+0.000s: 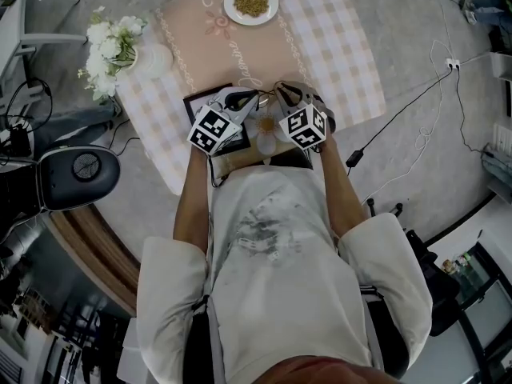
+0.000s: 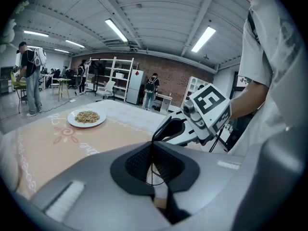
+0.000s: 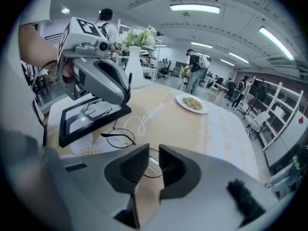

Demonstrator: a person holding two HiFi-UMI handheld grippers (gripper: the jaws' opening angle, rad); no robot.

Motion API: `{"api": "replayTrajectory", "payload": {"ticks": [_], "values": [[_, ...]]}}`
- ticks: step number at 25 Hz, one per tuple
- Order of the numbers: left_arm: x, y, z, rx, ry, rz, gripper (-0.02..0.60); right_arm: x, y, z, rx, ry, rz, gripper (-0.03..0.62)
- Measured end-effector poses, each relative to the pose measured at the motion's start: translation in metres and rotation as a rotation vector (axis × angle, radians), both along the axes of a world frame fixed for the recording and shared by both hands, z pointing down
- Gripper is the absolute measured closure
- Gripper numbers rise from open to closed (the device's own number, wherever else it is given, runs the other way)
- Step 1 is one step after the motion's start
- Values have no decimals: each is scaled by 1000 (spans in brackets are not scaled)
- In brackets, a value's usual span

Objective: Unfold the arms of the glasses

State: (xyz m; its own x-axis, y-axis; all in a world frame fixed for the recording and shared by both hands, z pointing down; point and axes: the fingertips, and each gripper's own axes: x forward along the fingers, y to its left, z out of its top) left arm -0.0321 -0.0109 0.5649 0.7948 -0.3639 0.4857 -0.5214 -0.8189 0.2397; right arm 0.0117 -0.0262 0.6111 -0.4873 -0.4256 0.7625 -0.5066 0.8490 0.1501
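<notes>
Tablecloth (image 3: 192,129), glasses (image 3: 118,137) between parted right claw (image 3: 154,158)

A checked cloth (image 1: 344,46) covers the table, and a beige runner (image 1: 240,50) with cursive script lies down its middle. A white plate (image 1: 251,3) of brownish grains sits at the runner's far end. A white vase (image 1: 154,61) of white flowers (image 1: 108,42) stands at the cloth's left edge. A black picture frame (image 1: 202,98) lies flat near the runner's near end. Cables (image 1: 416,110) trail over the grey floor.
</notes>
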Motion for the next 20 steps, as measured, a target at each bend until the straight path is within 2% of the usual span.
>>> {"api": "replayTrajectory", "payload": {"ticks": [1, 20], "values": [[0, 0, 0, 0, 0, 0, 569, -1, 2, -1, 0, 0, -9, 520], [0, -2, -1, -6, -2, 0, 569, -43, 48, -11, 17, 8, -227, 473]]}}
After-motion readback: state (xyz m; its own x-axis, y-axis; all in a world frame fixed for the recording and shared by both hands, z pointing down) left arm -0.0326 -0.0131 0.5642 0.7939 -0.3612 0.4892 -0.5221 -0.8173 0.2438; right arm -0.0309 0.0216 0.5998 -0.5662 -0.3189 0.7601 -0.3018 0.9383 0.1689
